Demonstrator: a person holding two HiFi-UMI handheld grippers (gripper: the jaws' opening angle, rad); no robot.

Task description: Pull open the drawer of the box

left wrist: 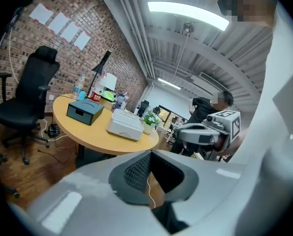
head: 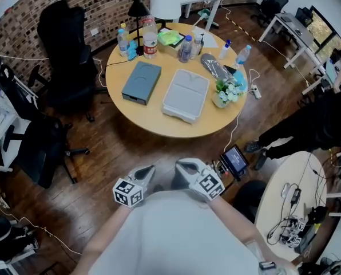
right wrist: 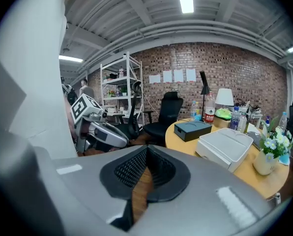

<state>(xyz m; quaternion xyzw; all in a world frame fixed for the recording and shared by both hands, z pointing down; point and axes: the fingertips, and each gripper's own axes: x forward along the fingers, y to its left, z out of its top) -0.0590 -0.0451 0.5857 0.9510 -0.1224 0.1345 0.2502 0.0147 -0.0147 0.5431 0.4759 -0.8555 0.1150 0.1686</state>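
Observation:
The box (head: 141, 82) is dark blue-grey and lies on the left half of the round wooden table (head: 150, 122); its drawer front (head: 135, 99), which has a handle notch, faces me and sits flush. The box also shows in the left gripper view (left wrist: 85, 110) and in the right gripper view (right wrist: 203, 129). Both grippers hang close to my body, well short of the table. My left gripper (head: 147, 172) (left wrist: 150, 154) is shut on nothing. My right gripper (head: 182, 168) (right wrist: 146, 149) has its pads together, also with nothing between them.
A white lidded case (head: 186, 94) lies to the right of the box. Bottles (head: 150, 38), a black lamp (head: 137, 7) and a flower pot (head: 226, 91) crowd the table's far side. Black office chairs (head: 64, 56) stand at the left. A small screen on a stand (head: 235, 160) and a person (head: 308, 128) are at the right.

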